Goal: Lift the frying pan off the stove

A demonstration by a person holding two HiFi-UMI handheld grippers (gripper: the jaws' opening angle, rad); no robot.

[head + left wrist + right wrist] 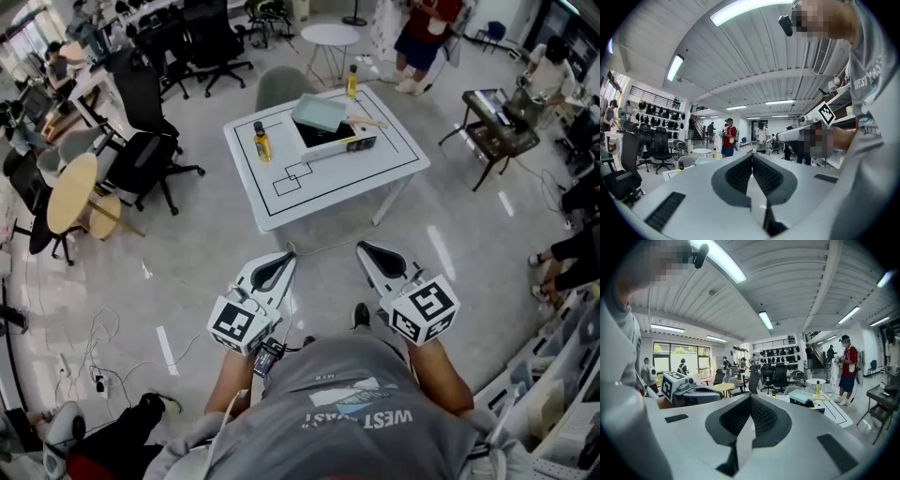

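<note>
Nothing of the lift has begun: the frying pan sits on the stove toward the far side of the white counter, well apart from the person. The left tongs and right tongs are both pressed together and empty, near the body. Approaching, opening, gripping the pan and raising it are all left to do.
</note>
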